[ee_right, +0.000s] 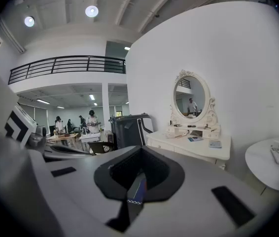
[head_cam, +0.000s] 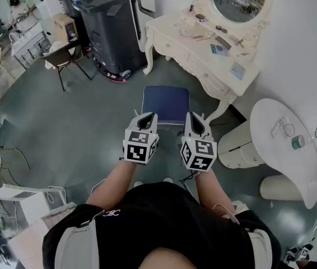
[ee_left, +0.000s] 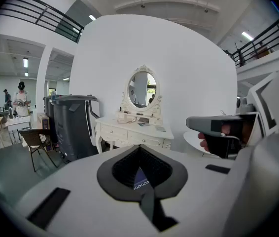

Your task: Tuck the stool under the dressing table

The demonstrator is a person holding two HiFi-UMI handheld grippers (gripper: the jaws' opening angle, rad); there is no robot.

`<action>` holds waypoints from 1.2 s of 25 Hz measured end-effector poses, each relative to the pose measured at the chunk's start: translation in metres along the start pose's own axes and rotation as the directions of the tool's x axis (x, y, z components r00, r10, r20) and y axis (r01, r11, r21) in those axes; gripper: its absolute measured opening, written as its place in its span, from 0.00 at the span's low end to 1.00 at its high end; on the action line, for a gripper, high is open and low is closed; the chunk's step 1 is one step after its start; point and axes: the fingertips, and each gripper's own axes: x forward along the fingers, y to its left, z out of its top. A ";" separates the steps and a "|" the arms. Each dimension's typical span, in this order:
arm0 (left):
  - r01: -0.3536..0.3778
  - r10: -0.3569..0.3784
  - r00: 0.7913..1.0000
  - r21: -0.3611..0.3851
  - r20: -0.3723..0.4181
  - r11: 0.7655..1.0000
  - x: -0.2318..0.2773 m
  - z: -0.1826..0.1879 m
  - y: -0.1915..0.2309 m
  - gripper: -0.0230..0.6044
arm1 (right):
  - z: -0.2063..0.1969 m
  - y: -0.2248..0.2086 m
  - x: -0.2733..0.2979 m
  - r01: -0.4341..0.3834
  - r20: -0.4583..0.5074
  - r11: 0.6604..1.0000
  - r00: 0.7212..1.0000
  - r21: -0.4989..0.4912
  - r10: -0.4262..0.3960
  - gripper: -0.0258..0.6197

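The stool (head_cam: 165, 104) has a dark blue square seat and stands on the grey floor, apart from the white dressing table (head_cam: 187, 50) with its oval mirror (head_cam: 238, 0). My left gripper (head_cam: 146, 118) and right gripper (head_cam: 196, 120) are side by side over the seat's near edge, both shut and holding nothing. In the left gripper view the shut left gripper (ee_left: 141, 191) points toward the dressing table (ee_left: 129, 131), and a sliver of blue stool (ee_left: 139, 177) shows through the pads. In the right gripper view the shut right gripper (ee_right: 132, 204) shows the same past the dressing table (ee_right: 194, 148).
A big dark grey machine (head_cam: 113, 27) stands left of the dressing table, with a brown chair (head_cam: 63, 56) further left. A round white side table (head_cam: 270, 150) and pale cylindrical bins (head_cam: 236, 145) stand to the right. People work at tables far left (head_cam: 13, 7).
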 end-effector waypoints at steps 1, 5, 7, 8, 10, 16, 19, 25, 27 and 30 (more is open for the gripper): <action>-0.002 0.002 1.000 0.005 0.000 1.000 0.001 0.000 -0.002 0.05 | -0.001 -0.002 0.000 -0.001 -0.003 1.000 1.000 0.001 0.001 0.06; -0.002 0.002 1.000 0.014 -0.007 1.000 0.002 -0.002 -0.009 0.05 | -0.006 -0.006 0.000 -0.009 -0.014 1.000 1.000 0.012 0.009 0.06; 0.000 0.000 1.000 0.014 -0.016 1.000 0.003 -0.005 -0.011 0.05 | -0.008 -0.008 0.001 -0.016 -0.018 1.000 1.000 0.020 0.017 0.06; 0.002 -0.001 1.000 0.017 -0.018 1.000 0.004 -0.006 -0.012 0.05 | -0.009 -0.009 0.002 -0.018 -0.020 1.000 1.000 0.025 0.019 0.06; 0.010 -0.010 1.000 0.025 -0.014 1.000 0.005 -0.007 -0.016 0.05 | -0.011 -0.013 0.002 -0.023 -0.023 0.999 0.999 0.035 0.024 0.06; 0.042 -0.042 0.999 0.021 -0.005 0.999 0.009 -0.004 -0.028 0.05 | -0.014 -0.020 0.000 -0.040 -0.040 0.998 0.998 0.047 0.042 0.06; 0.036 -0.035 0.999 0.031 -0.023 0.999 0.012 -0.008 -0.032 0.05 | -0.019 -0.020 -0.003 -0.067 -0.056 0.998 0.996 -0.001 0.067 0.06; -0.019 0.020 0.998 0.018 -0.061 1.000 0.017 -0.019 -0.029 0.05 | -0.029 -0.027 -0.008 -0.116 -0.077 0.989 0.991 -0.090 0.110 0.06; -0.039 0.041 0.996 0.017 -0.076 0.999 0.019 -0.022 -0.028 0.05 | -0.033 -0.033 -0.006 -0.128 -0.088 0.989 0.989 -0.078 0.121 0.06; -0.066 0.068 0.993 0.025 -0.101 0.997 0.020 -0.026 -0.030 0.05 | -0.039 -0.042 -0.002 -0.146 -0.109 0.989 0.984 -0.038 0.141 0.06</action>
